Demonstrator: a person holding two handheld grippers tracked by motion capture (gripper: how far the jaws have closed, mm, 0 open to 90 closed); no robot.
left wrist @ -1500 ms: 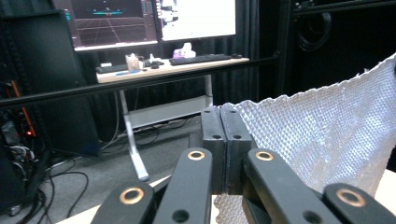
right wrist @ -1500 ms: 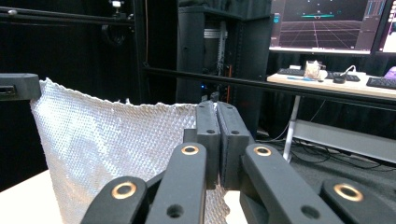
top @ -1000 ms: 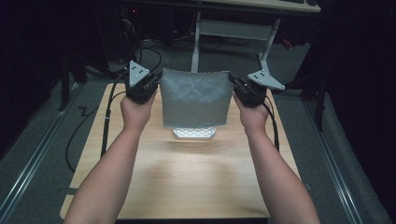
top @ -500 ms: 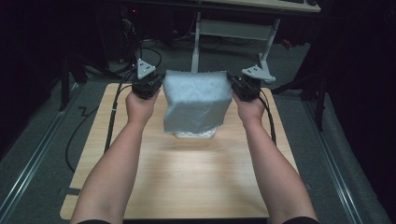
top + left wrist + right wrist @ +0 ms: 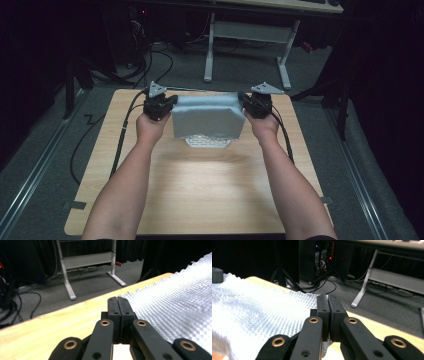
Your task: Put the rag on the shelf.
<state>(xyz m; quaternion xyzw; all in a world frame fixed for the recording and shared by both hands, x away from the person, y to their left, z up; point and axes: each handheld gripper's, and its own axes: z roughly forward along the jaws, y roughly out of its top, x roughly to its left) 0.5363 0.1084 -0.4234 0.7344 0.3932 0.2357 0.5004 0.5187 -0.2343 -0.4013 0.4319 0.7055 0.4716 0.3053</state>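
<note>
A: High view, entry one. What do I have?

B: My left gripper (image 5: 165,106) and right gripper (image 5: 248,104) sit in the upper middle of the frame, each pinching one top corner of the grey cloth (image 5: 206,119). The cloth hangs stretched between them over the far part of the table (image 5: 200,185), with a white patterned piece (image 5: 207,142) showing under its lower edge.

A: Left gripper view?

B: Jaws pressed fully together at bottom centre, clamped on the corner of the cloth (image 5: 180,307), which spreads across the right half of the frame. Table edge (image 5: 62,315) runs from lower left to upper right.

A: Right gripper view?

B: Same again: jaws closed tight on the corner of the cloth (image 5: 257,312), which fills the left half. Table (image 5: 384,330) at lower right.
</note>
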